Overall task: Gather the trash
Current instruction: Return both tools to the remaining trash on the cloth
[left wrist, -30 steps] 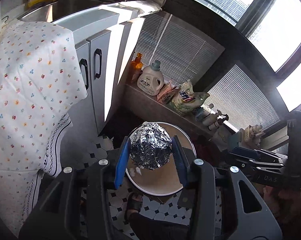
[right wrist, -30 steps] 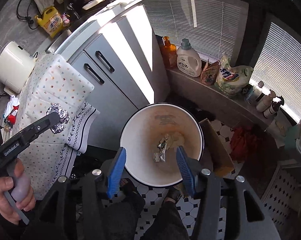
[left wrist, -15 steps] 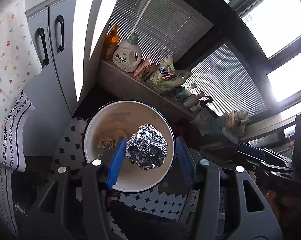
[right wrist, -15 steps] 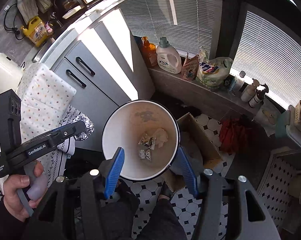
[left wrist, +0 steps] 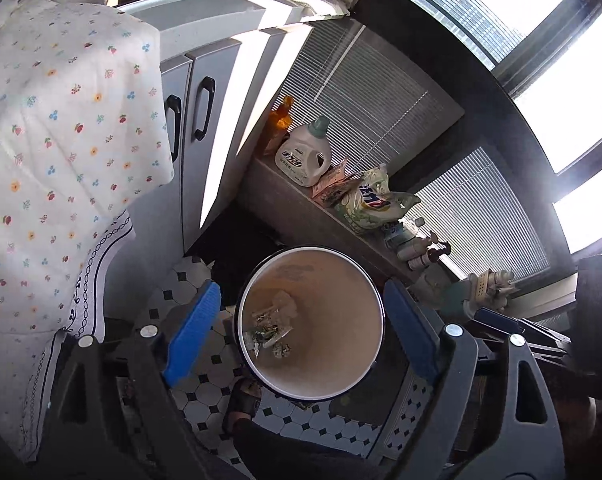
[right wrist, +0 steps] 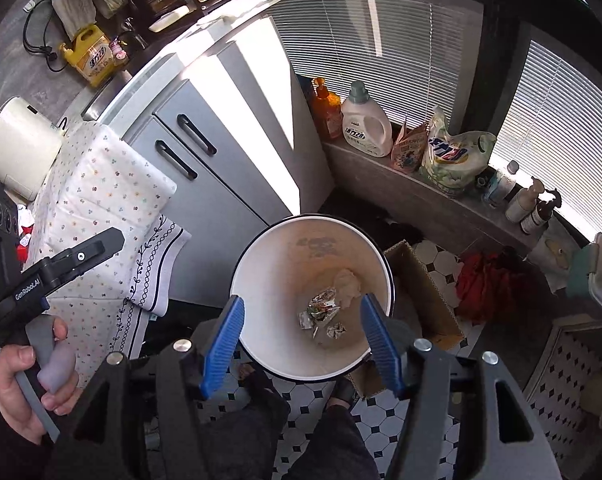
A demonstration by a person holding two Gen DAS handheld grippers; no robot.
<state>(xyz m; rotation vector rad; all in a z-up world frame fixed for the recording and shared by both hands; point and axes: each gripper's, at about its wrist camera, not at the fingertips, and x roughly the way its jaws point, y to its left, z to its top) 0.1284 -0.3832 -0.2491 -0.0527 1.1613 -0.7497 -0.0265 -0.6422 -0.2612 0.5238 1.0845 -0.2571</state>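
1. Fingers first: the left gripper [left wrist: 301, 336] has just been opening, and its blue pads stand spread wide with nothing between them; they frame the bin below without touching it. The right gripper [right wrist: 301, 340] has also just been opening, to a narrower gap than the left, and it too is empty above the same bin.
2. Below both grippers stands the white bin [left wrist: 375, 300] on the black-and-white tiled floor [left wrist: 205, 396]. At its bottom lie scraps of foil and wrappers [right wrist: 321, 312], among them a small crumpled foil ball [right wrist: 336, 330].
3. By my reading, a drop into the bin is just done for the left side. The next move calls for turning away from the bin and finding more trash, probably on the cloth-covered surface [right wrist: 101, 184] at the left.
4. Only the right wrist view shows the person's hand [right wrist: 25, 380] holding the left gripper's handle. It alone also shows a cardboard box [right wrist: 425, 292] just beside the bin, a red cloth [right wrist: 481, 284] on the floor, and a yellow jug [right wrist: 95, 58] by the sink.
5. Farther off, the left wrist view gives bright windows [left wrist: 541, 40]. Both views show the white detergent bottle [left wrist: 303, 156] on the ledge.
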